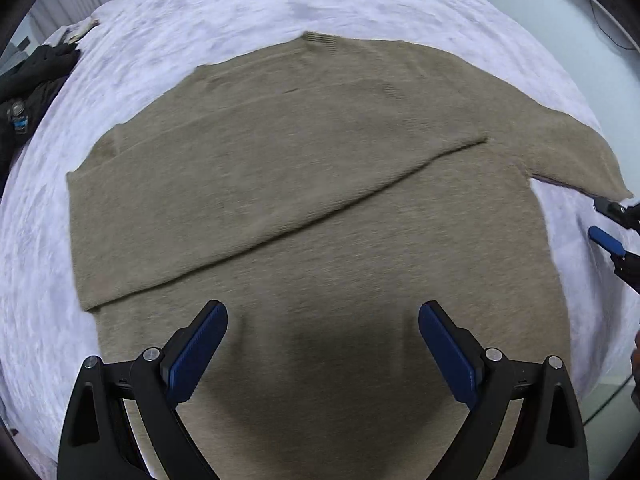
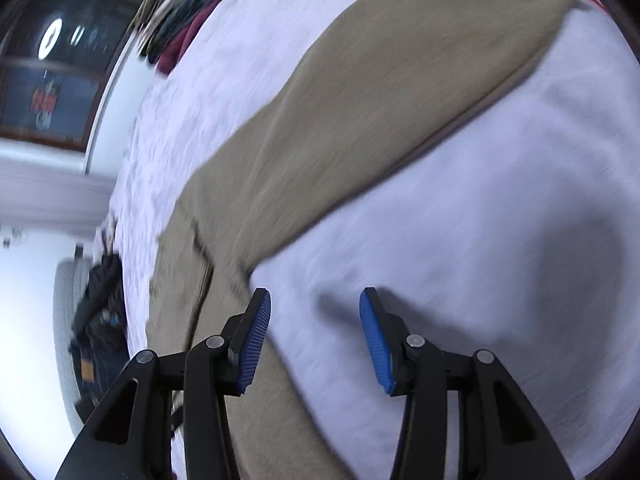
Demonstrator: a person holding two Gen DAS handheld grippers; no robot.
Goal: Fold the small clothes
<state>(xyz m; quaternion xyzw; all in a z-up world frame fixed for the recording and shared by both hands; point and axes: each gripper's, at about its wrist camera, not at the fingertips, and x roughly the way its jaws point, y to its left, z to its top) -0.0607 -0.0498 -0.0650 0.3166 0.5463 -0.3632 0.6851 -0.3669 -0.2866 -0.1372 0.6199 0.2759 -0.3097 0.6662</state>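
Home bedroom: bed w/ lilac bedspread [image 1: 168,20], clothes pile [image 2: 176,32] at edge, window [image 2: 52,92]

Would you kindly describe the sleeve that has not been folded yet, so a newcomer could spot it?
A tan sweater lies flat on the lavender bedspread. One sleeve is folded across its body; the other sleeve sticks out sideways onto bare bedspread, near the right gripper.

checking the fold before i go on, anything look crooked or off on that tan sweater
One sleeve is folded across the tan sweater, its edge running at a slant; the other sleeve lies spread out on the bedsheet, unfolded. No damage shows.
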